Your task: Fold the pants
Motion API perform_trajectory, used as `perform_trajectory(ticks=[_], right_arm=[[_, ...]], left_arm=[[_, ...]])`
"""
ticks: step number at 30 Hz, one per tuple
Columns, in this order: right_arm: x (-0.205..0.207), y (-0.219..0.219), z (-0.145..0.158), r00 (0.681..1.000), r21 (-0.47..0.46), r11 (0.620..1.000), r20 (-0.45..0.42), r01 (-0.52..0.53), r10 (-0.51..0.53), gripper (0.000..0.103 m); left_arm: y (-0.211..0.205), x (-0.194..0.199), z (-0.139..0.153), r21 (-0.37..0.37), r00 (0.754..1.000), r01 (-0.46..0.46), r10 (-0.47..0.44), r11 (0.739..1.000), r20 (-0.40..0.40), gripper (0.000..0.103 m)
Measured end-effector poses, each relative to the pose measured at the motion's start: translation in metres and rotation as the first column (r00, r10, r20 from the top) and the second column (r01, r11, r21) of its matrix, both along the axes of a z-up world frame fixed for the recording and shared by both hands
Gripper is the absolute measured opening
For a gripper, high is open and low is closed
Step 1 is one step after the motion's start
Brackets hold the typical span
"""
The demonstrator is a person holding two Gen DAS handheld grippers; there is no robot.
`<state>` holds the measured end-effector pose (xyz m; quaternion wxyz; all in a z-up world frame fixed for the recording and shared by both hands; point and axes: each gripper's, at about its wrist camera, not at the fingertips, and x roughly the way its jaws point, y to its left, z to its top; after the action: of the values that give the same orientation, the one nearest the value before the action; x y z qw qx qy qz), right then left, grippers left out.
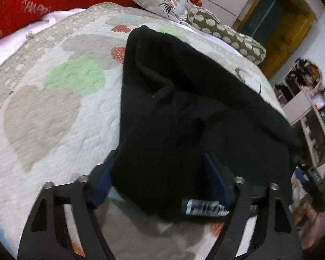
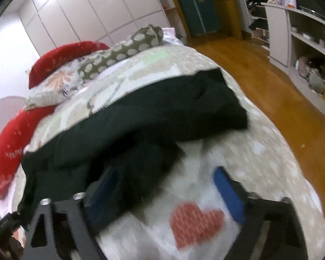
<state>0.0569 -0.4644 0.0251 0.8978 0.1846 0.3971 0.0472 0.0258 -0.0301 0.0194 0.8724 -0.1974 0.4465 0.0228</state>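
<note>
Lying bunched on the quilted heart-patterned bedspread (image 1: pixel 54 112), black knit pants (image 1: pixel 184 119) reaching from 12 o'clock down between the left gripper (image 1: pixel 160 184) fingers, spread and not pinching. Sitting partly between the right gripper (image 2: pixel 164 192) fingers at 9 o'clock, likewise spread.

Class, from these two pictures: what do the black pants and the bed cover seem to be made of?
Black pants: soft matte fabric, probably knit or fleece; it slumps in thick rounded folds without shine. Bed cover: quilted cotton-like cloth, puffy and stitched, with printed hearts.
</note>
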Motion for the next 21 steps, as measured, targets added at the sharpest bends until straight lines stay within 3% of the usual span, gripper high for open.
perform_trajectory(ticks=[1,2,4,9,13,15,19,21], right_arm=[[0.006,0.003,0.0,1.0,0.012,1.0,0.013,-0.018,0.018,0.044],[0.009,0.005,-0.002,0.999,0.024,0.999,0.012,-0.035,0.035,0.024],[0.006,0.004,0.003,0.999,0.064,0.997,0.02,-0.04,0.039,0.015],[-0.046,-0.006,0.056,0.991,0.047,0.998,0.133,-0.042,0.036,0.013],[-0.094,-0.013,0.079,0.988,-0.013,0.998,0.136,-0.068,0.07,0.013],[-0.112,-0.019,0.071,0.995,-0.051,0.998,0.089,-0.046,0.05,0.014],[-0.123,-0.048,0.038,0.997,-0.053,0.997,-0.057,0.047,-0.05,0.018],[-0.128,-0.061,0.034,0.99,-0.062,0.992,-0.08,0.113,-0.118,0.018]], left_arm=[[0.001,0.003,0.001,0.007,1.0,-0.003,0.003,1.0,-0.004,0.041],[0.001,0.007,0.001,0.012,1.0,0.004,-0.004,1.0,-0.011,0.038],[0.003,0.008,0.005,-0.009,1.0,0.021,-0.021,1.0,-0.011,0.032],[0.019,-0.017,0.047,-0.031,0.995,0.06,-0.057,0.998,0.078,0.029],[0.039,-0.051,0.074,0.037,0.989,0.074,-0.078,0.997,0.126,0.029],[0.049,-0.059,0.066,0.072,0.994,0.068,-0.073,0.995,0.076,0.029],[0.057,-0.067,0.029,0.05,0.996,0.084,-0.082,0.995,-0.026,0.029],[0.05,-0.073,0.022,0.076,0.997,0.076,-0.074,0.994,-0.031,0.029]])
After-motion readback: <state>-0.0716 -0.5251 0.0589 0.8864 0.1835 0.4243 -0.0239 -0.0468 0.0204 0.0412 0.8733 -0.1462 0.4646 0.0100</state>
